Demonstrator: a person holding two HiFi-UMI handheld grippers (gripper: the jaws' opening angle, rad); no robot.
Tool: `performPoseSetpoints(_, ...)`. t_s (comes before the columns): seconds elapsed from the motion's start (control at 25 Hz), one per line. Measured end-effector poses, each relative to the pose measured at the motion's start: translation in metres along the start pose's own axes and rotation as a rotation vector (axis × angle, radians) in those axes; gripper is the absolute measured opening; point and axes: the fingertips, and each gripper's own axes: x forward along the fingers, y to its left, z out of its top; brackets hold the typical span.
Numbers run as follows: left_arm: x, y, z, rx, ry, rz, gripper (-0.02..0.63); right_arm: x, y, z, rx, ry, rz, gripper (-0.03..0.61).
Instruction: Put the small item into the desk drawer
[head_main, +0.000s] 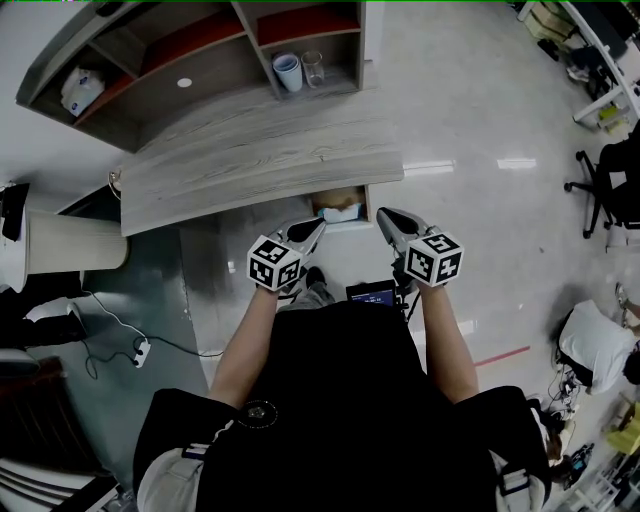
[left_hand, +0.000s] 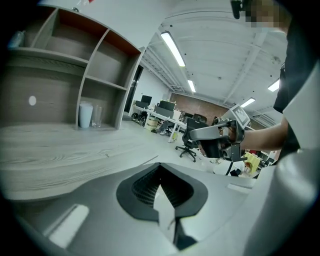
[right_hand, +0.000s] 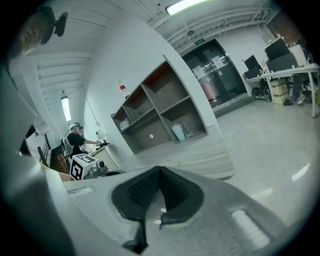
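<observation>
Location type: open-plan office. Indicators: a curved wood-grain tabletop (head_main: 250, 165) backed by an open shelf unit (head_main: 215, 80) with several compartments; rows of desks with monitors (left_hand: 165, 107) in the background; black swivel chairs (left_hand: 189, 145) standing on a polished light floor (head_main: 480, 120); long linear ceiling lights (left_hand: 172, 47) – arranged in rows; dark glazed double doors (right_hand: 216, 70) at the far wall.

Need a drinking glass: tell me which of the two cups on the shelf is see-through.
The clear glass, standing just right of the white cup in the head view. The white cup is opaque.
</observation>
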Motion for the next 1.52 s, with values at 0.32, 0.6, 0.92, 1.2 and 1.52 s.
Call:
performPoseSetpoints(0.32, -0.002, -0.027, -0.025, -0.009, 0.035, 0.064, 0.002, -0.03, -0.011, -0.027, 0.024, 0.024, 0.02, 0.002)
performPoseSetpoints(0.6, -0.02, -0.042, -0.059, -0.019, 0.099, 0.089, 0.002, -0.046, -0.011, -0.05, 0.018, 0.043, 0.028, 0.002)
performPoseSetpoints(0.92, -0.023, -0.067, -0.042, 0.052, 0.078, 0.012, 0.002, -0.069, -0.008, -0.058, 0.035, -0.003, -0.022, 0.002)
performPoseSetpoints(1.2, -0.056, -0.086, -0.065, 0.067, 0.069, -0.049, 0.002, -0.071, 0.032, -0.075, -0.009, -0.009, -0.048, 0.002)
performPoseSetpoints(1.52, -0.109, -0.096, -0.1, 0.025, 0.031, -0.055, 0.002, -0.082, 0.086, -0.107, -0.054, 0.014, -0.08, 0.002)
